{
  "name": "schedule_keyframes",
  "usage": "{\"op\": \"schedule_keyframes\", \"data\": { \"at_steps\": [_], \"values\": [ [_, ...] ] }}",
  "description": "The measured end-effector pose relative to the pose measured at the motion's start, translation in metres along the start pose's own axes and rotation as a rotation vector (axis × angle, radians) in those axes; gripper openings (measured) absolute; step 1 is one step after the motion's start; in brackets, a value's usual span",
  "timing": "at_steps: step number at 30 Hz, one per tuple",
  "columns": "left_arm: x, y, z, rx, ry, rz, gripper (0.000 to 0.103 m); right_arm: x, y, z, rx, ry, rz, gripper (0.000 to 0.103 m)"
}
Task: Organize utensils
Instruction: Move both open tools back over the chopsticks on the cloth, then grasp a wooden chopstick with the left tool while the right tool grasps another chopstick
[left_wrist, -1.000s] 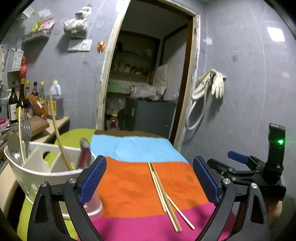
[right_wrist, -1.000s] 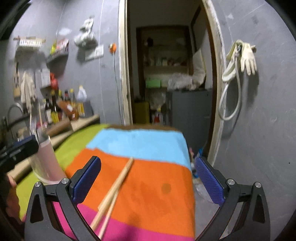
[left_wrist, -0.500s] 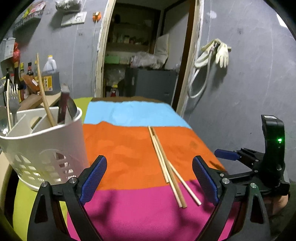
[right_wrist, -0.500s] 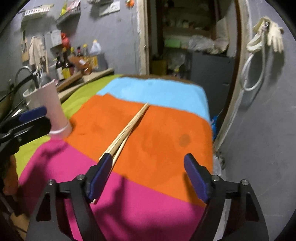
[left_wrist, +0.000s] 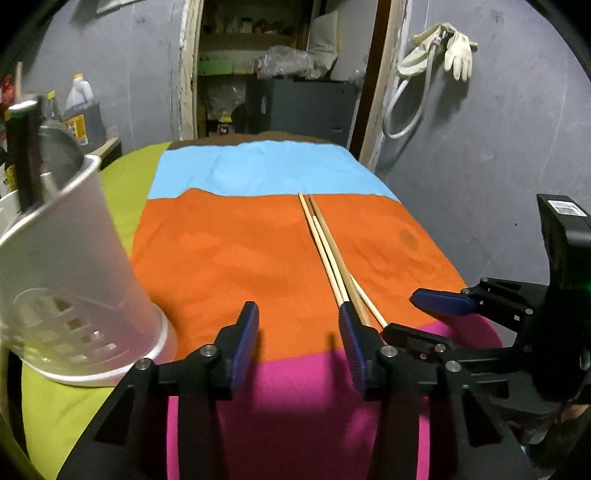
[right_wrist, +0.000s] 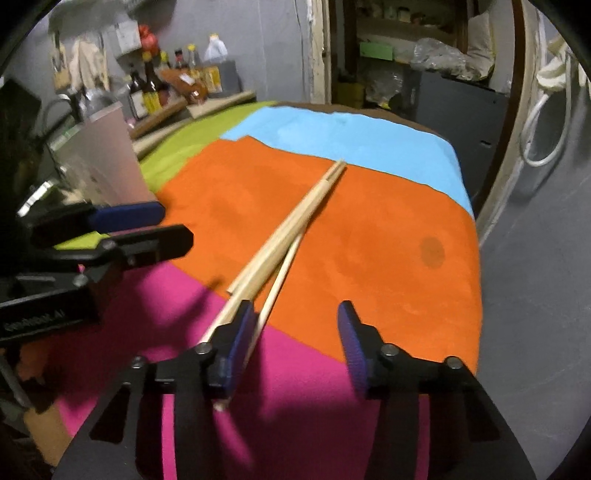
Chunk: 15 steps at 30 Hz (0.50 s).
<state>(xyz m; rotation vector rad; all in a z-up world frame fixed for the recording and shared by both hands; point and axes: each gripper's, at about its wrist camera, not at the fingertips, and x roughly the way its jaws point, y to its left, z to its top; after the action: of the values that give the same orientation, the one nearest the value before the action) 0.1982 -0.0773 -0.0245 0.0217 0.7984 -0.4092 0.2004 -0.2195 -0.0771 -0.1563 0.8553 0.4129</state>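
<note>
Chopsticks (left_wrist: 328, 251): I see a loose wooden bundle lying flat on the cloth's orange band, near ends crossing onto the pink.
Left gripper (left_wrist: 299, 332): mine, jaws apart, holding nothing, low over the pink band; the sticks run to 12 o'clock past its right finger.
Right gripper (right_wrist: 295, 332): jaws apart, nothing held; sticks pass by its left finger toward 12 o'clock.
Utensil caddy (left_wrist: 66, 280): white plastic, 9 o'clock of left gripper.
Cloth (left_wrist: 221, 258): striped.

My table's got a striped cloth in green, blue, orange and pink (left_wrist: 229, 251), with loose wooden chopsticks (left_wrist: 327, 243) and a white plastic utensil holder (left_wrist: 70, 280) sitting on it.
</note>
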Motion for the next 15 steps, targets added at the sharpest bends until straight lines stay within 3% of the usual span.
{"op": "schedule_keyframes", "data": {
  "at_steps": [5, 15],
  "values": [
    [0.017, 0.000, 0.009, -0.002, 0.048, -0.025, 0.029, 0.007, -0.002, 0.005, -0.010, 0.012, -0.023, 0.039],
    [0.046, -0.002, 0.025, -0.011, 0.126, -0.060, 0.021, 0.023, -0.034, 0.018, 0.071, -0.001, -0.073, 0.010]
  ]
}}
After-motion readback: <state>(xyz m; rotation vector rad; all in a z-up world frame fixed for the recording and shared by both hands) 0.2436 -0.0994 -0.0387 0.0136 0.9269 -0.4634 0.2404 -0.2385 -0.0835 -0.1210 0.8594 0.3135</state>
